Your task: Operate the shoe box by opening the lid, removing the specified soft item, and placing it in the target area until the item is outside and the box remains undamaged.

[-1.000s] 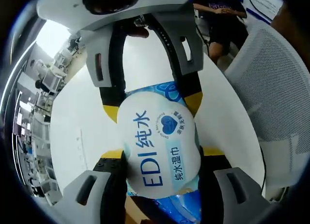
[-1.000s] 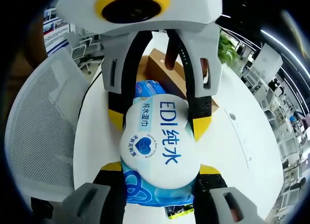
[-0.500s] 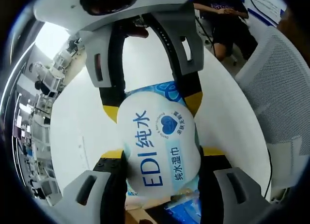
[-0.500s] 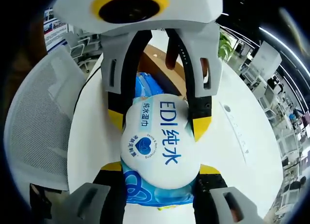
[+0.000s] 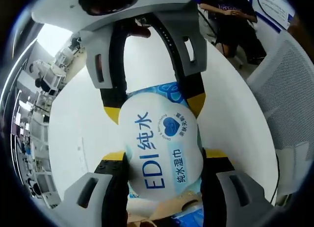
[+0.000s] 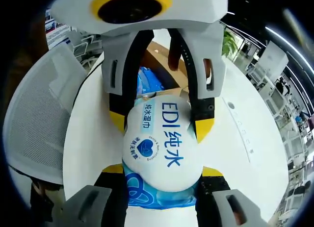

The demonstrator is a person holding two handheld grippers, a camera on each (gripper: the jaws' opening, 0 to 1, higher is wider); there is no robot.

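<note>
Both my grippers clamp one wipes pack above the white table.

In the left gripper view my left gripper has its jaws closed on the wipes pack at frame centre, with the other gripper's yellow-tipped jaws meeting it from the top. The pack blocks most of the table; a sliver of brown box peeks out at the bottom edge. A seated person is at upper right, a mesh chair at right. In the right gripper view my right gripper grips the same wipes pack at centre. Behind it, at upper centre, the open box shows another blue pack inside. A mesh chair fills the left, a plant sits upper right.
</note>
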